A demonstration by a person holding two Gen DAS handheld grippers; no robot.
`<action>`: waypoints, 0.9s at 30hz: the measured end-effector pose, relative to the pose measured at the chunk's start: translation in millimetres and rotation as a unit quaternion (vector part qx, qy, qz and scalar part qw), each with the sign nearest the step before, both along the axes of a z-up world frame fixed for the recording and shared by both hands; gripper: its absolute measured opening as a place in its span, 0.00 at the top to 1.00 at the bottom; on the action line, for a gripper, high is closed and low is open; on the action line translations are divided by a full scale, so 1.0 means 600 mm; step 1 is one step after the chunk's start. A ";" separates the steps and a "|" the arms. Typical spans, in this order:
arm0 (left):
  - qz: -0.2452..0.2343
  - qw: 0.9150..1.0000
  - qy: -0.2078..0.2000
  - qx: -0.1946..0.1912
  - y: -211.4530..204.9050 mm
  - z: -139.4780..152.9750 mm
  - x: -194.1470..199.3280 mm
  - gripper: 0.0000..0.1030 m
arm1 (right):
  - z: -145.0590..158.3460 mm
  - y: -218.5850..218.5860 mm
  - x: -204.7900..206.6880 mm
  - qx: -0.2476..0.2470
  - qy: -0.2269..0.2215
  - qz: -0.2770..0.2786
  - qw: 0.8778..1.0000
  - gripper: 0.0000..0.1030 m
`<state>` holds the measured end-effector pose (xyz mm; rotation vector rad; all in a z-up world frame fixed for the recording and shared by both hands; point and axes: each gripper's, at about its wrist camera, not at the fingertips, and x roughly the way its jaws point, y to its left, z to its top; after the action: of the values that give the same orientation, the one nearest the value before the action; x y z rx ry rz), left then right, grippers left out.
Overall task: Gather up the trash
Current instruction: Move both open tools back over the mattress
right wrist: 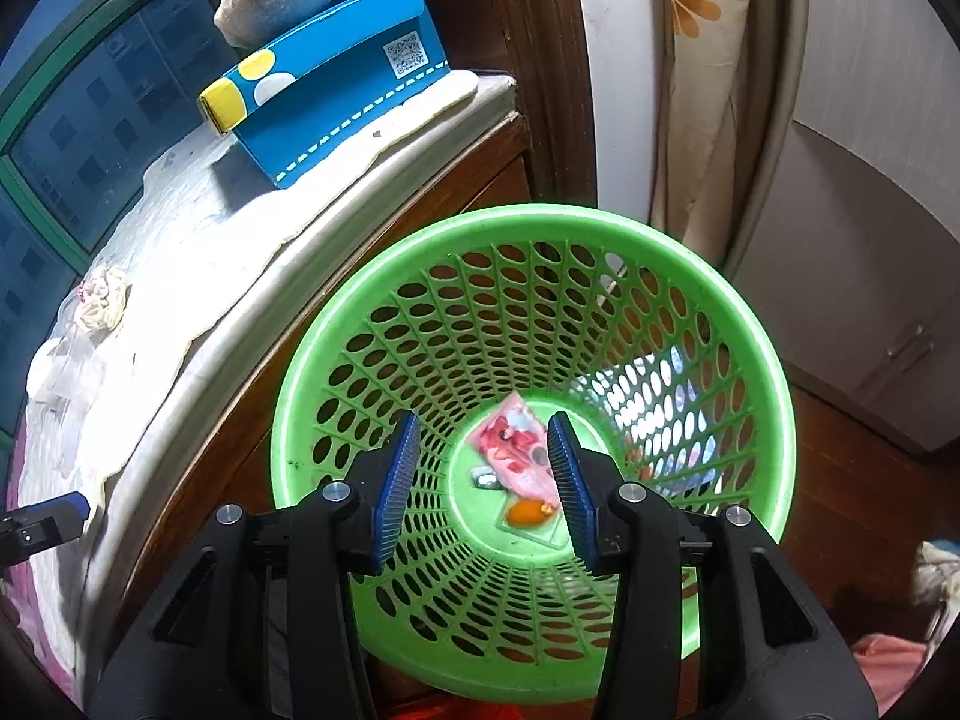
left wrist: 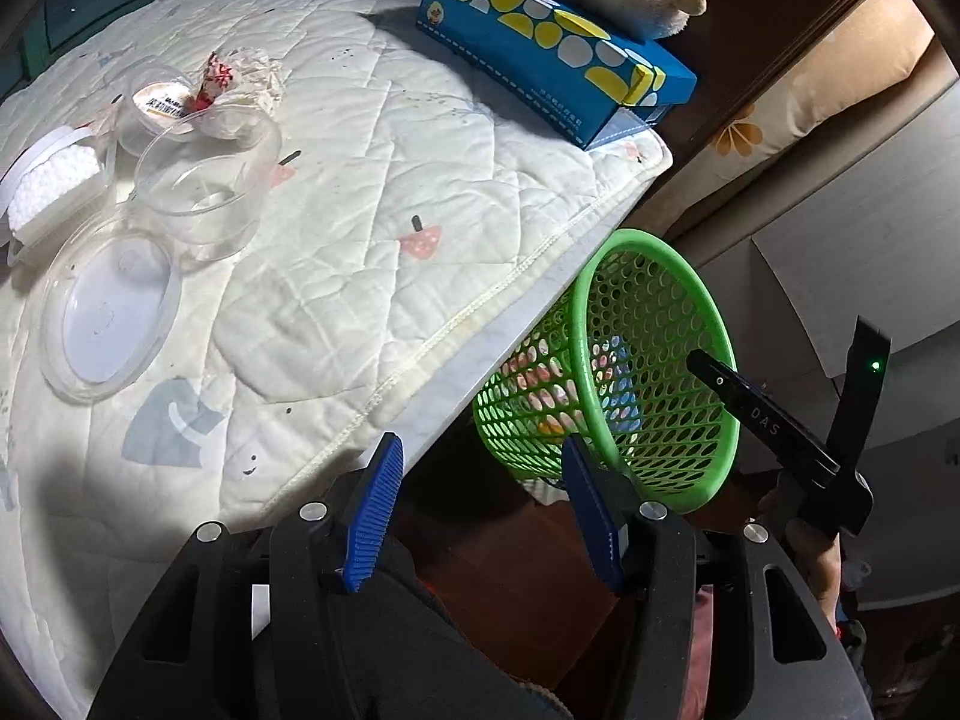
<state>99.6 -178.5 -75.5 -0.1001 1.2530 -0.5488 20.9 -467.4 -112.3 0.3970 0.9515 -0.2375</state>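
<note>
Trash (right wrist: 519, 450) lies at the bottom of the green basket (right wrist: 762, 360) beside the bed (left wrist: 360, 180); right tongs (right wrist: 483, 483) hang released above it, left tongs (left wrist: 480, 516) also released, empty.

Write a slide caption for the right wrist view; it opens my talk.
Open right tongs above the green basket holding wrappers.

the right tongs (right wrist: 483, 483) gape empty above the green basket (right wrist: 744, 324); a pink wrapper (right wrist: 516, 450) and orange scrap (right wrist: 527, 513) lie below, between their tips.
</note>
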 end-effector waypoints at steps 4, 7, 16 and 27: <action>0.012 1.000 0.002 -0.003 0.017 -0.001 0.002 0.48 | 0.011 0.006 -0.007 0.000 -0.005 0.005 1.000 0.56; 0.019 1.000 -0.001 -0.003 0.031 0.002 0.003 0.48 | 0.026 0.014 -0.014 -0.005 -0.011 0.013 1.000 0.55; 0.054 0.998 -0.021 -0.003 0.091 0.023 0.004 0.42 | 0.081 0.058 -0.013 -0.012 -0.042 0.046 0.998 0.40; 0.115 0.993 -0.034 0.000 0.188 0.036 0.010 0.37 | 0.112 0.159 0.045 -0.010 -0.056 0.124 0.991 0.30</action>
<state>105.3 -65.5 -53.8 -0.2217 1.1578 -0.3489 47.7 -371.8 -45.1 0.2671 0.8772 0.0025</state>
